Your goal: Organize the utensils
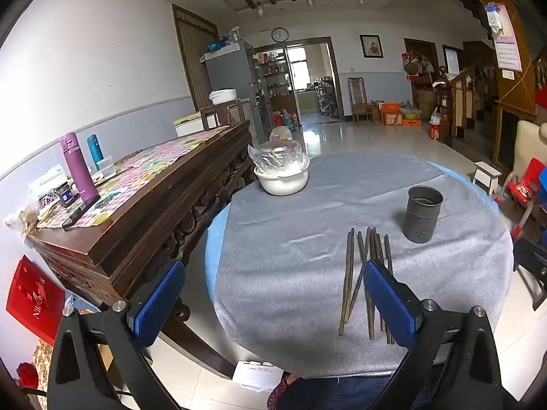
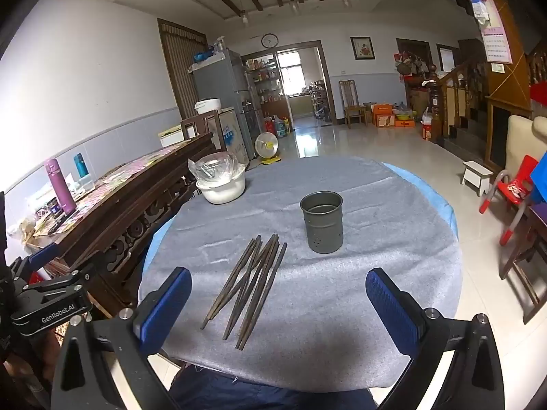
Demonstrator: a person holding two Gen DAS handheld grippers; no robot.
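Observation:
Several dark wooden chopsticks (image 2: 251,278) lie in a loose bundle on the grey cloth of the round table (image 2: 393,246). A grey metal holder cup (image 2: 322,222) stands upright and empty just beyond them to the right. In the left wrist view the chopsticks (image 1: 362,273) and the cup (image 1: 423,212) lie to the right. My left gripper (image 1: 273,299) is open and empty above the table's near left part. My right gripper (image 2: 278,302) is open and empty, with the chopsticks' near ends between its fingers (image 2: 165,307).
A white bowl holding a plastic-wrapped dish (image 2: 220,179) sits at the table's far left. A carved wooden sideboard (image 1: 147,218) with bottles stands left of the table. A red child's chair (image 2: 512,191) and a white stool (image 2: 477,174) stand on the floor to the right.

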